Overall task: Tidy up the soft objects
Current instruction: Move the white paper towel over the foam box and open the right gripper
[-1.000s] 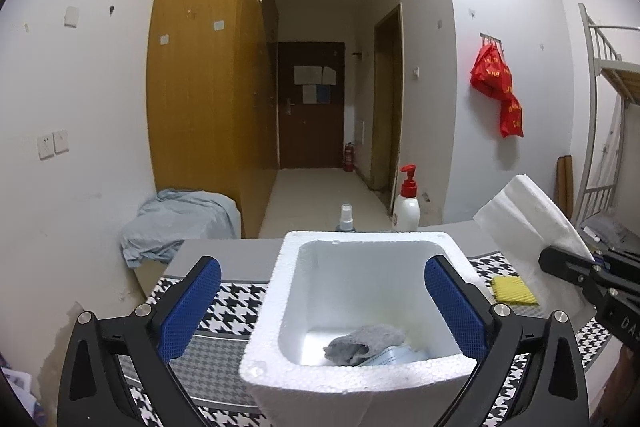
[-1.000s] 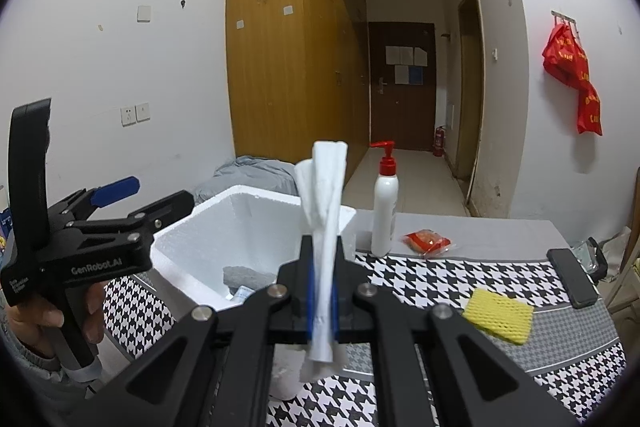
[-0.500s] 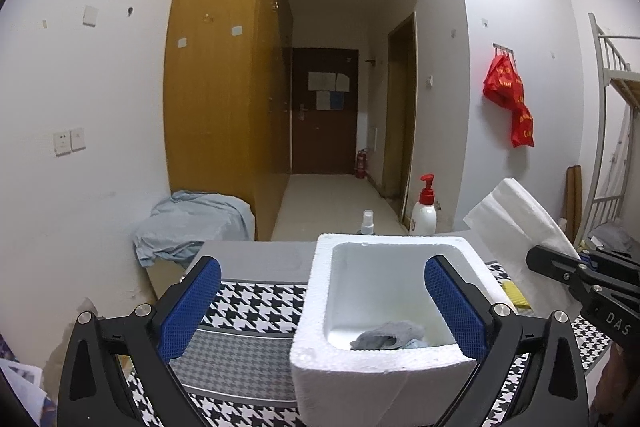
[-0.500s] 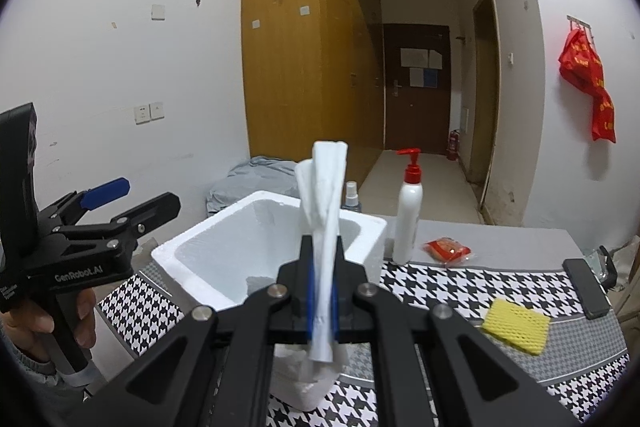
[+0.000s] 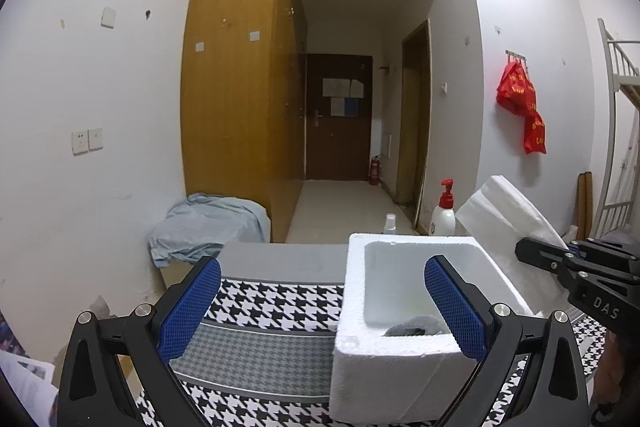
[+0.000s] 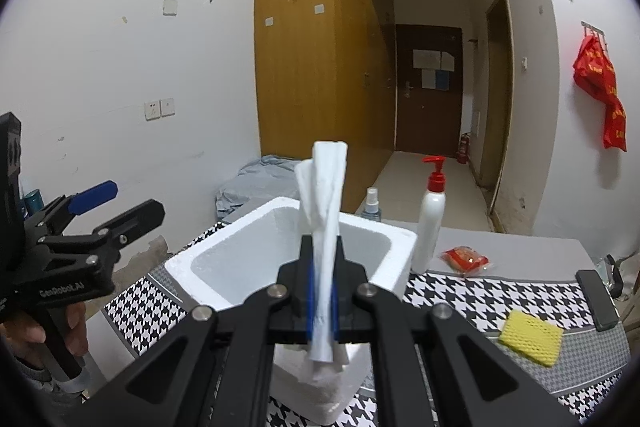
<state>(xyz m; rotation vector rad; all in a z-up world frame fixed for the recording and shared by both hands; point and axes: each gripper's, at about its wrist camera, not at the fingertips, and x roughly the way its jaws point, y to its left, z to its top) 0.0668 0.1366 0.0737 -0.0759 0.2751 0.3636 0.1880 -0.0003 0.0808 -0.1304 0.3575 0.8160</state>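
Observation:
My right gripper is shut on a white tissue that stands up between its blue pads, just in front of the white foam box. In the left wrist view the tissue and right gripper are to the right of the foam box. A grey cloth lies in the box's bottom. My left gripper is open and empty, to the left of the box and above the table. It also shows in the right wrist view. A yellow sponge lies on the right.
The table has a houndstooth cloth. A white pump bottle with a red top, a small spray bottle and a red packet stand behind the box. A black phone lies at the right edge.
My left gripper has moved left and back, so the foam box sits further right in its view. My right gripper has held the tissue throughout and drifted slightly back from the box.

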